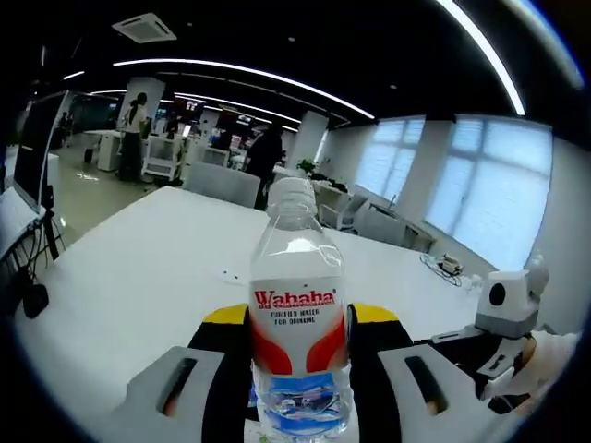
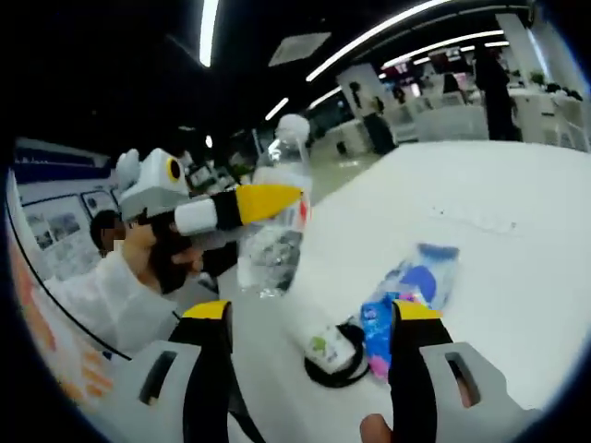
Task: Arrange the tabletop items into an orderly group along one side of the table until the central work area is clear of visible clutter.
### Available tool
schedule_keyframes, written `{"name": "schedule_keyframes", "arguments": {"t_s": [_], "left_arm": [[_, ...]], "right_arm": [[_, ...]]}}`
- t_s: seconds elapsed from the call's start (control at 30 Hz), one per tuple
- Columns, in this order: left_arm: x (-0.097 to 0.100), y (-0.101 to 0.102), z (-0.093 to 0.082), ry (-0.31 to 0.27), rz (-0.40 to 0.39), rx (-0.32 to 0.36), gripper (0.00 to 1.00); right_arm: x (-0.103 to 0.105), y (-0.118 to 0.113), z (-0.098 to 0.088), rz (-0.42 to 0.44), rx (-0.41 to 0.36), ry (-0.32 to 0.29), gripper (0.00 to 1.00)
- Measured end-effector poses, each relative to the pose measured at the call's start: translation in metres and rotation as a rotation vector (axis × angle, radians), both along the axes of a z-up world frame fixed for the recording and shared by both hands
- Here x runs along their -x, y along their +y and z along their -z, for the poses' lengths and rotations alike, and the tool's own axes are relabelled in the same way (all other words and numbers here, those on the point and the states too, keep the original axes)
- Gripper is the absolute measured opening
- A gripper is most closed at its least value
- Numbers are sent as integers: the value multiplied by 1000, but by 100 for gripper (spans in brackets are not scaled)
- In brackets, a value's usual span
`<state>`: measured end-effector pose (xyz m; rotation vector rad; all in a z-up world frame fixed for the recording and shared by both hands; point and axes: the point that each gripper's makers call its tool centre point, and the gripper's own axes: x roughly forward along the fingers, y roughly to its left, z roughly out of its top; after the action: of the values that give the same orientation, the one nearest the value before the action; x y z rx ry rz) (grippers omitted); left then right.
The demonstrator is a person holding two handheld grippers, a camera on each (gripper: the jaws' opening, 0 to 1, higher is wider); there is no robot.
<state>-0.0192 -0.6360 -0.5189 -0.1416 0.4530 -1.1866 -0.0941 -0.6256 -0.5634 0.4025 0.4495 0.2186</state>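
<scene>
A clear Wahaha water bottle [image 1: 297,314] with a white cap stands upright between my left gripper's [image 1: 300,318] yellow-tipped jaws, which are shut on it. In the right gripper view the same bottle [image 2: 274,231] is held by the left gripper [image 2: 263,205] over the table's near edge, with a person's hand behind it. My right gripper [image 2: 312,314] is open with nothing in its grip. Beyond its jaws lie a blue plastic packet [image 2: 411,281] and a small white green-labelled item [image 2: 330,348] on a black round thing [image 2: 343,374]. The right gripper [image 1: 494,337] also shows low at the right of the left gripper view.
The white table [image 1: 157,258] stretches far ahead, with a small scrap [image 1: 231,275] and cables [image 1: 443,268] at its far right. A monitor [image 1: 37,138] and a black mouse [image 1: 35,300] sit at the left. Chairs [image 1: 222,185] and people stand beyond.
</scene>
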Motion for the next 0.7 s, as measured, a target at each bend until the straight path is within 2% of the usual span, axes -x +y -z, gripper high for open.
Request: {"name": "schedule_keyframes", "arguments": {"t_s": [0.17,0.3,0.33,0.37,0.43,0.47,0.53,0.7], "left_arm": [[22,-3,-8,19,38,29,39],[38,-4,-15,45,81,52,39],[39,-5,-18,16,88,59,39],[42,-3,-17,31,90,51,39],[48,-2,-18,20,105,43,39],[51,-2,-18,17,113,43,39],[53,-3,-16,12,122,34,39],[67,-7,-20,3,160,34,39]], "right_arm": [[-10,19,-8,-29,-19,-34,66],[-10,13,-4,1,24,-28,66],[-11,12,-6,12,10,-39,69],[-12,11,-9,18,5,-57,71],[-13,11,-18,40,-12,-101,70],[-11,17,-17,19,15,-92,69],[-11,21,-20,-11,68,-119,66],[-16,28,-27,-31,118,-164,56]]}}
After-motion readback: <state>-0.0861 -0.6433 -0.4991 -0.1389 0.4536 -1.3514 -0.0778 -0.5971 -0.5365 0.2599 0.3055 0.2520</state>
